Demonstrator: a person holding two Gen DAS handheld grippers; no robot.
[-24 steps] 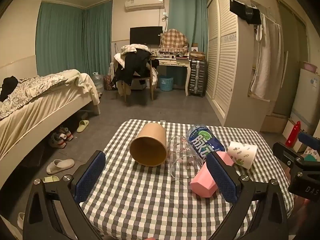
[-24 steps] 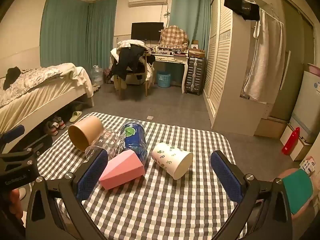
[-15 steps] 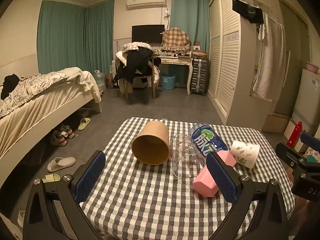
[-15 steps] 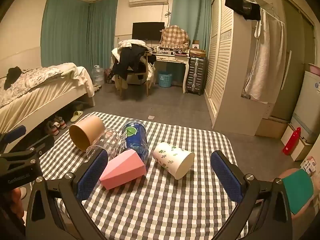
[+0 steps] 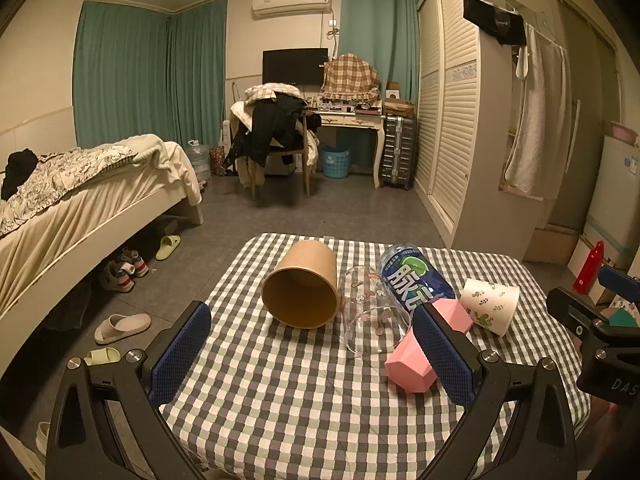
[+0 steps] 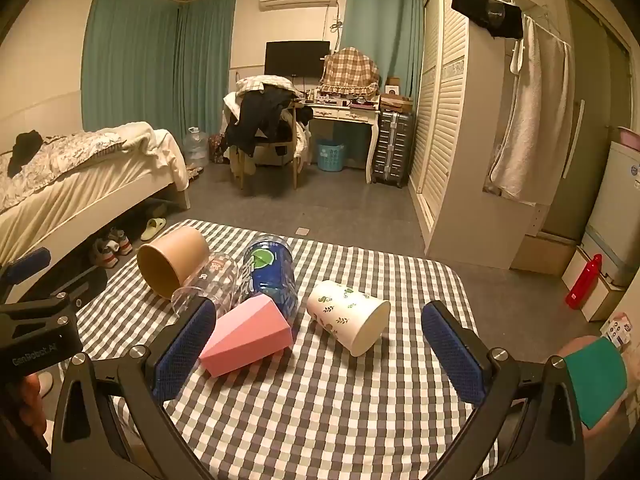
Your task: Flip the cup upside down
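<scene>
Cups: brown paper cup (image 5: 301,284), glass (image 5: 372,316), pink cup (image 6: 248,334), white cup (image 6: 348,316) lie sideways, empty.
Surface: checked table (image 5: 280,400).
Left gripper (image 5: 316,354), right gripper (image 6: 320,354): wide, holding nothing.

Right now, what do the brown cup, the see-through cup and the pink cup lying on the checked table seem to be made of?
Brown cup: probably kraft paper; matte, uniform tan inside and out, thin rim.
See-through cup: clear glass or plastic, I cannot tell which; glossy, the tablecloth checks show through, small printed motifs.
Pink cup: looks like moulded plastic or glazed ceramic; opaque, smooth, flat facets with sharp edges.
</scene>
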